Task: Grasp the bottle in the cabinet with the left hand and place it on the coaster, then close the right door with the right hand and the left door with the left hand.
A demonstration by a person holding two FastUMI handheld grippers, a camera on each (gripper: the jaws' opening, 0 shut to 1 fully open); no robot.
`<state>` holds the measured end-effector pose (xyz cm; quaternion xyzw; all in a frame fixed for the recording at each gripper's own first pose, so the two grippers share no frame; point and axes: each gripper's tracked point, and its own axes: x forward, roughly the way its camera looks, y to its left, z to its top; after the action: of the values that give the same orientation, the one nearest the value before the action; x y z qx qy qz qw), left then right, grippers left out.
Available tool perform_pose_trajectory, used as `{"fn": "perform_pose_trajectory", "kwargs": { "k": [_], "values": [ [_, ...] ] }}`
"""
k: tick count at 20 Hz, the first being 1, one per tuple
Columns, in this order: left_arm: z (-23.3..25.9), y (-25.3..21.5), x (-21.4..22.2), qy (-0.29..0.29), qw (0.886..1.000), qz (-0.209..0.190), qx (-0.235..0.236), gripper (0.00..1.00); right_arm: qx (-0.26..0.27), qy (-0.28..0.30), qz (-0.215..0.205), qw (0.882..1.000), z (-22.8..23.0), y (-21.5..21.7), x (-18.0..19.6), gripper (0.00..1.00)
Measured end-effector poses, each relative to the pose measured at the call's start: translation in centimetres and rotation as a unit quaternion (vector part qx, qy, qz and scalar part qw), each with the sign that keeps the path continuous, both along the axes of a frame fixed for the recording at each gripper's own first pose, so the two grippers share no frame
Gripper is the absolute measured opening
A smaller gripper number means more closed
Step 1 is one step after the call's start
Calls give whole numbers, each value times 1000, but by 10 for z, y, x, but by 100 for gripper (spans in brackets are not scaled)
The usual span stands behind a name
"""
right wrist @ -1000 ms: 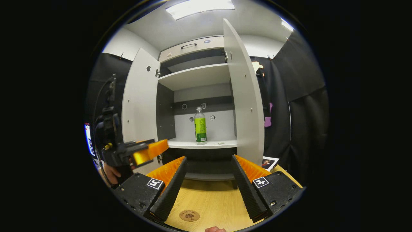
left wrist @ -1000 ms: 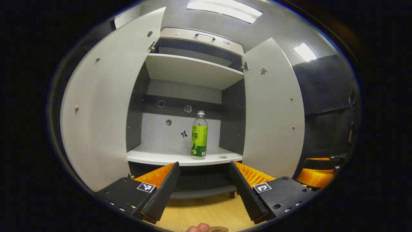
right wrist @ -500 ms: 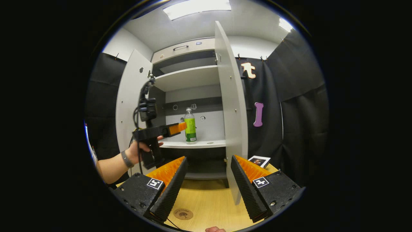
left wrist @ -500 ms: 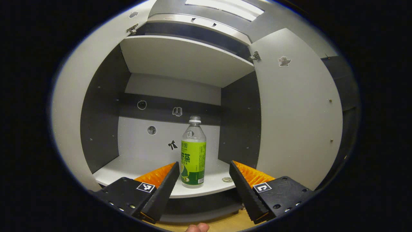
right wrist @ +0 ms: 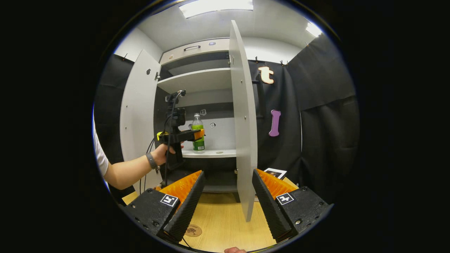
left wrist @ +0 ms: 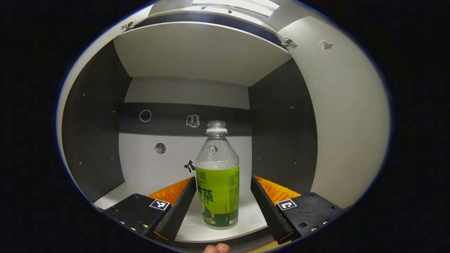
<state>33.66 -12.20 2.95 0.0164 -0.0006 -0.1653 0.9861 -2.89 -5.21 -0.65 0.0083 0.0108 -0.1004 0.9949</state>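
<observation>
Grey panels and a pale shelf [left wrist: 246,221] make up the inside of the cabinet [left wrist: 197,59], whose two doors stand swung out — the right door [right wrist: 242,133] seen almost edge-on in the right gripper view, the left door [right wrist: 137,116] flat beyond the person's arm. On that shelf the bottle [left wrist: 218,182] stands upright, its long axis vertical, near the shelf's front edge and clear of the cabinet's back wall. The left gripper [left wrist: 222,207] is the nearer one by far: in its own view the bottle rises straight ahead between the two spread fingers, with a gap showing on each side, so the jaws are released and not yet touching it. From the right gripper view the left gripper [right wrist: 199,134] is at the bottle's label height, level with the shelf opening, held by a hand [right wrist: 165,153]. The right gripper [right wrist: 225,200] hangs well back from the cabinet over the wooden table [right wrist: 225,225], its jaws apart and holding nothing, with the coaster [right wrist: 192,230] lying on the table just beside its left finger. The bottle is clear plastic, narrow-necked — a bright green label wraps its lower body, and the pale liquid inside reaches about to the label's top. My judgement: closing should pinch the label band.
</observation>
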Motion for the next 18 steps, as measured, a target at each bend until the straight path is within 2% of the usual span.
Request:
{"fn": "perform_pose_trajectory", "kwargs": {
  "k": [1,4,8,9,10,11,14,18],
  "values": [
    [-2,1,6,5,1000,6,1,95,0,0,-2,1000,0,-2,-1,83],
    [-7,4,18,22,999,23,-10,95,1,0,-8,1000,-1,-5,-2,83],
    [-5,6,24,32,998,21,-46,94,1,-1,-11,1000,-2,-9,1,83],
    [-3,8,24,28,998,24,-46,85,0,0,-12,1000,-2,-9,2,83],
    [-2,12,27,25,998,26,-42,83,-1,0,-12,1000,-3,-11,2,83],
    [-2,11,27,25,999,21,-38,77,-1,-1,-11,1000,-4,-11,3,83],
    [1,8,20,30,999,3,-41,74,1,1,-7,1000,-5,-11,5,83],
    [11,20,5,19,999,17,-22,72,0,0,4,1000,-6,-6,8,83]
  ]
}}
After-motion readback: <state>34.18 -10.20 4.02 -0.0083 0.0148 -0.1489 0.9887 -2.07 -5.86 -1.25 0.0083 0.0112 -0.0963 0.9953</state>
